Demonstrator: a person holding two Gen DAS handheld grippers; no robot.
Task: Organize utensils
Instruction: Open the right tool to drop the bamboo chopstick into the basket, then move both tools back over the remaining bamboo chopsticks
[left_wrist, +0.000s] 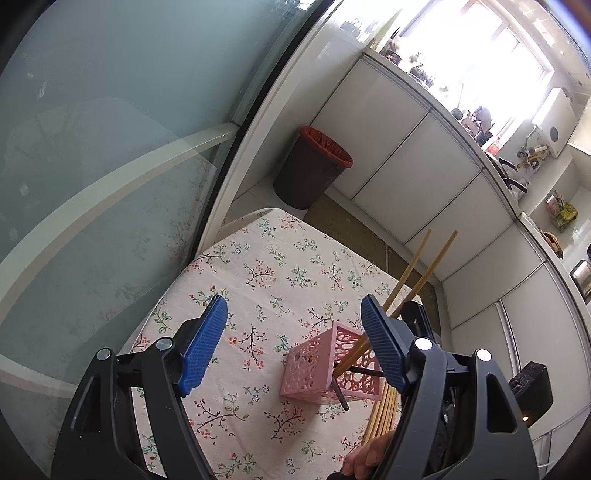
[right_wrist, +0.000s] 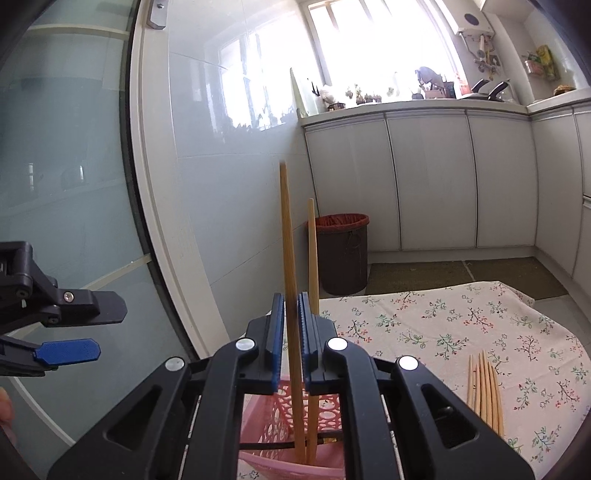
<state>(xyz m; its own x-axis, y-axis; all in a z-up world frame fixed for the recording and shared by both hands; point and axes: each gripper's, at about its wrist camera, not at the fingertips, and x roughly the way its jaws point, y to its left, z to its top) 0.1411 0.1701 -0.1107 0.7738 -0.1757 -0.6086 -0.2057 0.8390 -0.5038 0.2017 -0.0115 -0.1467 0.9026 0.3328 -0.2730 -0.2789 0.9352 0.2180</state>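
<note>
A pink perforated holder (left_wrist: 325, 365) stands on the floral tablecloth (left_wrist: 266, 273); it also shows under my right gripper (right_wrist: 280, 421). Two wooden chopsticks (left_wrist: 410, 277) stick up out of it. My right gripper (right_wrist: 291, 332) is shut on one chopstick (right_wrist: 288, 258), its lower end inside the holder; the second chopstick (right_wrist: 313, 254) stands just behind. My left gripper (left_wrist: 295, 343) is open and empty, above the cloth left of the holder; it shows at the left edge of the right wrist view (right_wrist: 70, 332). Several loose chopsticks (right_wrist: 485, 391) lie on the cloth to the right.
A brown bin with a red liner (left_wrist: 310, 166) stands on the floor beyond the table. A glass door (left_wrist: 92, 147) runs along the left. White cabinets (right_wrist: 424, 177) line the far wall. The table's far edge (left_wrist: 258, 216) is near the bin.
</note>
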